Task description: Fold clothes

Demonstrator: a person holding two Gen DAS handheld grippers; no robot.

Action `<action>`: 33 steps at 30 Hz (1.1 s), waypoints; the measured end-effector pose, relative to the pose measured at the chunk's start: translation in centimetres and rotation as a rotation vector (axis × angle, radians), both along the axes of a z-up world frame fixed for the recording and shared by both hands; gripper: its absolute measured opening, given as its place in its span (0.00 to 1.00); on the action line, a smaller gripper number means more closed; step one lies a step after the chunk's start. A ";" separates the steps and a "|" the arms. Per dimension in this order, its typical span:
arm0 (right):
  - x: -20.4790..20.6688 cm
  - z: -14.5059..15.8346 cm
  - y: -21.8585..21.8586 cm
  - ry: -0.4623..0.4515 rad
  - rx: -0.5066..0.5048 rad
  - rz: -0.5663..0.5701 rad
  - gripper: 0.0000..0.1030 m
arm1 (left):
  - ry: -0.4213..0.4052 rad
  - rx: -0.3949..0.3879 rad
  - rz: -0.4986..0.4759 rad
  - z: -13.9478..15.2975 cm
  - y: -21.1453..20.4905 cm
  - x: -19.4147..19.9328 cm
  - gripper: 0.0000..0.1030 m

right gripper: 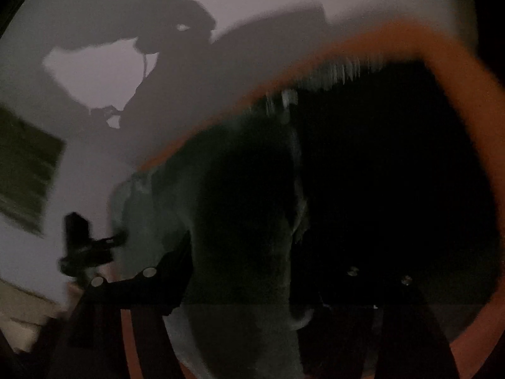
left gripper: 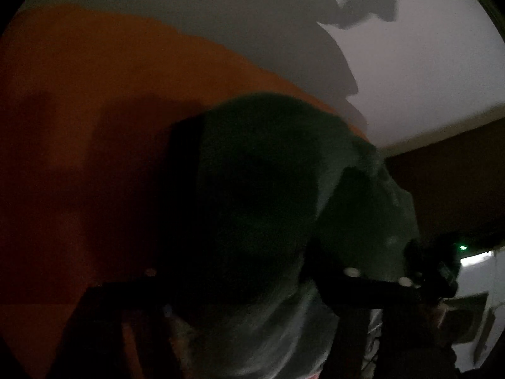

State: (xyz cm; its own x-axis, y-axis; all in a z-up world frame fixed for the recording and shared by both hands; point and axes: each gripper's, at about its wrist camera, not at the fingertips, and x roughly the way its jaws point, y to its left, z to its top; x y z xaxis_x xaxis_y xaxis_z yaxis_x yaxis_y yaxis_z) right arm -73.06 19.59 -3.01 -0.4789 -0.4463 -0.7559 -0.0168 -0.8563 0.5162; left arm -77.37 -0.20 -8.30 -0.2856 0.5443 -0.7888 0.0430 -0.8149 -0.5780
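A dark green garment (left gripper: 268,164) hangs bunched between the fingers of my left gripper (left gripper: 252,221), which is shut on it and holds it up over an orange surface (left gripper: 94,94). In the right wrist view the same garment (right gripper: 221,205) fills the space between the fingers of my right gripper (right gripper: 249,237), which is shut on it. The fingertips are hidden in the cloth. My right gripper (left gripper: 435,271) shows at the lower right of the left wrist view, and my left gripper (right gripper: 82,243) at the left of the right wrist view. Both views are dim and blurred.
A pale wall (left gripper: 426,63) behind carries shadows of the grippers and arms. The orange surface (right gripper: 442,50) curves round the garment. A dark rectangular object (right gripper: 25,164) hangs on the wall at left. A brown edge (left gripper: 457,173) lies at right.
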 end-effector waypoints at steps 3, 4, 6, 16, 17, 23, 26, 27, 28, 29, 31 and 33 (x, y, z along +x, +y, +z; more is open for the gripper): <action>0.3 3.6 -1.3 0.064 0.198 -0.001 0.64 | 0.001 -0.025 0.121 0.9 -2.1 1.9 0.74; 0.7 4.8 -1.5 0.097 0.251 -0.005 0.64 | 0.009 -0.042 0.165 1.4 -2.7 2.5 0.73; 1.5 6.9 -1.8 0.187 0.322 -0.005 0.64 | 0.085 -0.136 0.238 4.1 -3.0 3.7 0.71; -5.0 -0.2 -8.0 0.139 0.425 -0.033 0.00 | 0.338 -0.520 -0.035 4.0 13.8 -1.6 0.73; -5.5 -1.2 -7.3 0.145 0.438 -0.050 0.00 | 0.322 -0.534 -0.037 2.3 13.8 -2.9 0.73; -7.1 -2.9 -2.9 0.112 0.378 -0.066 0.00 | 0.354 -0.483 -0.052 3.6 10.6 -0.6 0.72; -5.1 -0.6 -3.2 0.123 0.393 -0.054 0.00 | 0.346 -0.505 -0.065 5.2 8.3 1.6 0.72; -4.3 0.4 -3.4 0.131 0.396 -0.053 0.00 | 0.352 -0.497 -0.061 5.9 7.3 2.7 0.72; -3.4 1.4 -3.6 0.139 0.400 -0.052 0.00 | 0.358 -0.489 -0.056 6.6 6.3 3.8 0.72; -2.3 2.4 -3.9 0.143 0.398 -0.046 0.00 | 0.362 -0.480 -0.051 7.3 5.4 4.9 0.72; 0.5 3.6 -5.4 0.130 0.369 -0.024 0.00 | 0.301 -0.422 -0.018 7.3 3.7 6.1 0.72; 3.4 3.8 -7.2 0.115 0.350 0.009 0.00 | 0.213 -0.359 0.002 5.9 1.9 8.1 0.72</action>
